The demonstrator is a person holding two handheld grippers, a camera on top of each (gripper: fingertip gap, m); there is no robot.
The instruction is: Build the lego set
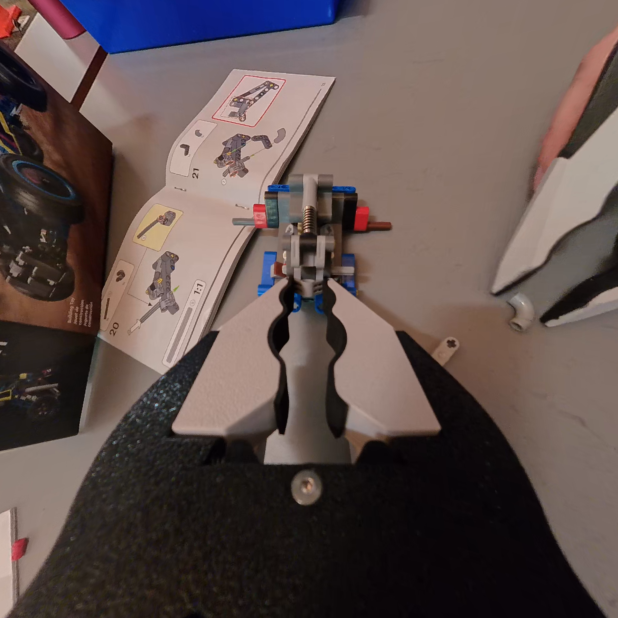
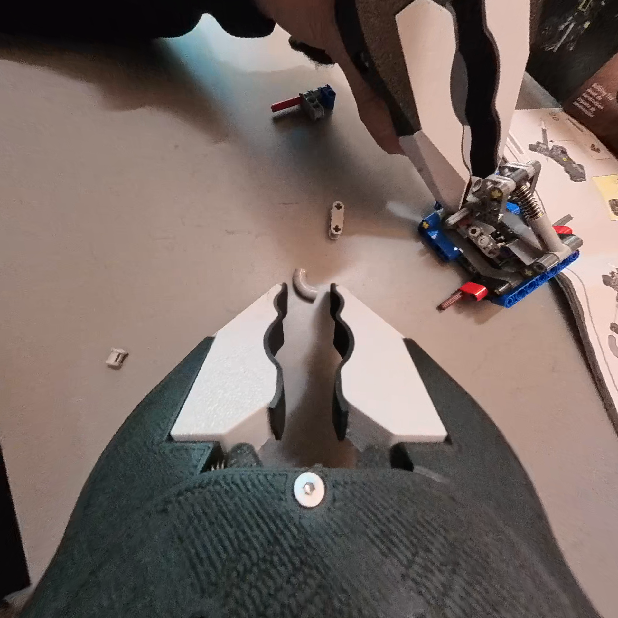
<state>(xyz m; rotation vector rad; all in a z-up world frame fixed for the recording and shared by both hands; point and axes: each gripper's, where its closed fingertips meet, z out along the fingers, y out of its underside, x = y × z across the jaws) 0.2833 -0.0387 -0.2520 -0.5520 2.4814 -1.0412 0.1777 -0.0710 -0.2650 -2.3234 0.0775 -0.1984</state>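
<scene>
Nearest your right claw (image 2: 308, 288): one curved grey elbow piece (image 2: 302, 284), lying on the desk (image 2: 150, 217) at the tips, jaws apart, pads not pressing it. Just beyond: a grey two-hole link (image 2: 336, 220). Farther right: the blue-and-grey brick assembly (image 2: 498, 240), your left claw (image 1: 307, 287) clamped on its grey end. Farthest: open instruction booklet (image 1: 200, 200). Judged step: collecting the elbow; it calls for closing squarely on it.

Your left gripper (image 1: 307, 284) clamps the brick assembly (image 1: 311, 230), booklet (image 1: 214, 207) just left of it. Curved tube piece (image 2: 303, 284) lies at your right gripper's (image 2: 308, 287) fingertips, two-hole link (image 2: 336, 220) beyond.
</scene>
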